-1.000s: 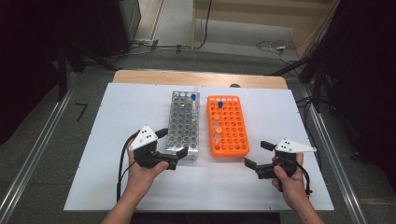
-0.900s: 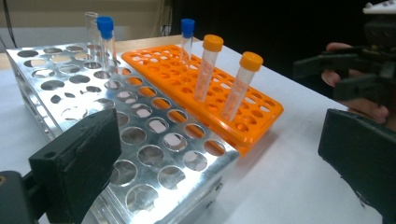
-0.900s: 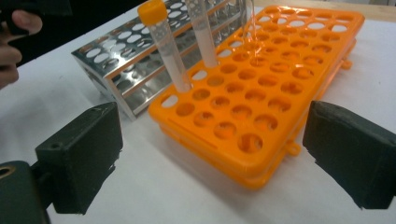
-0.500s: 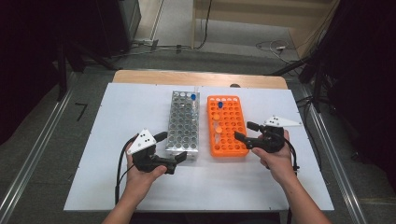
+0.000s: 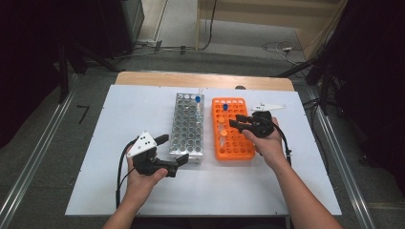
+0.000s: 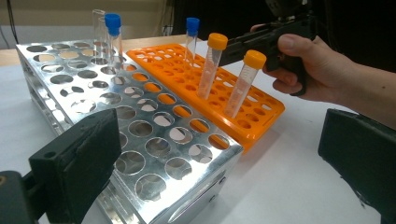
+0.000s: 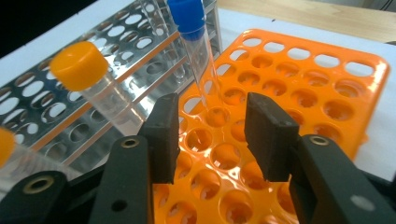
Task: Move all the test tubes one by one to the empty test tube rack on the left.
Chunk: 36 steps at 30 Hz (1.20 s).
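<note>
1. My right gripper (image 5: 239,122) hangs over the orange rack (image 5: 232,149). Its jaws have just been closing, yet a gap remains and nothing sits between the pads.
2. In the right gripper view, the blue-capped tube (image 7: 194,44) stands in the orange rack just beyond my right jaws, apart from both pads.
3. An orange-capped tube (image 7: 95,84) leans in that rack to the left of those jaws.
4. My left gripper (image 5: 174,155) rests at the near corner of the metal rack (image 5: 187,126), jaws spread wide and holding nothing.
5. The two racks lie side by side on the white table (image 5: 119,105).
</note>
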Motion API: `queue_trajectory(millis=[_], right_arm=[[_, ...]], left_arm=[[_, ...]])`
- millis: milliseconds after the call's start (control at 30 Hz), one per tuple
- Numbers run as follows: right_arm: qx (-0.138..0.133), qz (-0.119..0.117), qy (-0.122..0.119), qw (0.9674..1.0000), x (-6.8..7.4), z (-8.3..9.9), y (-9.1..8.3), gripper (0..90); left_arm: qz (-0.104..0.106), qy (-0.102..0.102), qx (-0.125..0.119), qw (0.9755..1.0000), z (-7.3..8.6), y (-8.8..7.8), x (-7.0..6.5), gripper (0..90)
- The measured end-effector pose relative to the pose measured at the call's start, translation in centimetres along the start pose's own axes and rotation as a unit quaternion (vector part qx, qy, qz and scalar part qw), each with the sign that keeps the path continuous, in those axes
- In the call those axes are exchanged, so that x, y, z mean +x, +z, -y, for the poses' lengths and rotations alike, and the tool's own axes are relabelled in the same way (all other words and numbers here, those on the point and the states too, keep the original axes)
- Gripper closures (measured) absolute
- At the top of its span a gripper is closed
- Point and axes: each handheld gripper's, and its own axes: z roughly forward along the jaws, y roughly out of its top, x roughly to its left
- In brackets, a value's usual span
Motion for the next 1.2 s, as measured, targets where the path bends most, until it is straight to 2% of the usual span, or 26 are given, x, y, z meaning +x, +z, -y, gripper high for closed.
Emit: queue_trajectory(millis=[133,467,667,900,967,1200], right_arm=[[0.009,0.003,-0.007,0.9999,0.0,-0.4,1.0,58.8],[0.033,0.008,-0.013,0.9993,-0.1,-0.8,2.8,62.6],[0.044,0.008,-0.033,0.9984,0.4,-1.2,3.4,64.4],[0.05,0.039,-0.048,0.9968,1.0,-1.5,4.1,72.5],[0.043,0.048,-0.052,0.9965,1.0,-1.5,4.0,74.3],[-0.006,0.043,-0.041,0.9982,0.8,-0.9,2.6,74.7]], left_arm=[[-0.001,-0.002,-0.001,1.0,0.0,-0.1,0.0,0.0],[0.001,-0.005,-0.003,1.0,0.0,-0.2,0.0,0.0],[0.002,-0.006,-0.004,1.0,0.0,-0.1,0.0,0.0],[-0.001,-0.006,-0.003,1.0,-0.1,-0.2,0.0,0.0],[-0.001,-0.005,-0.002,1.0,-0.1,-0.2,0.0,0.0],[0.001,-0.003,-0.001,1.0,0.0,0.0,0.0,0.0]])
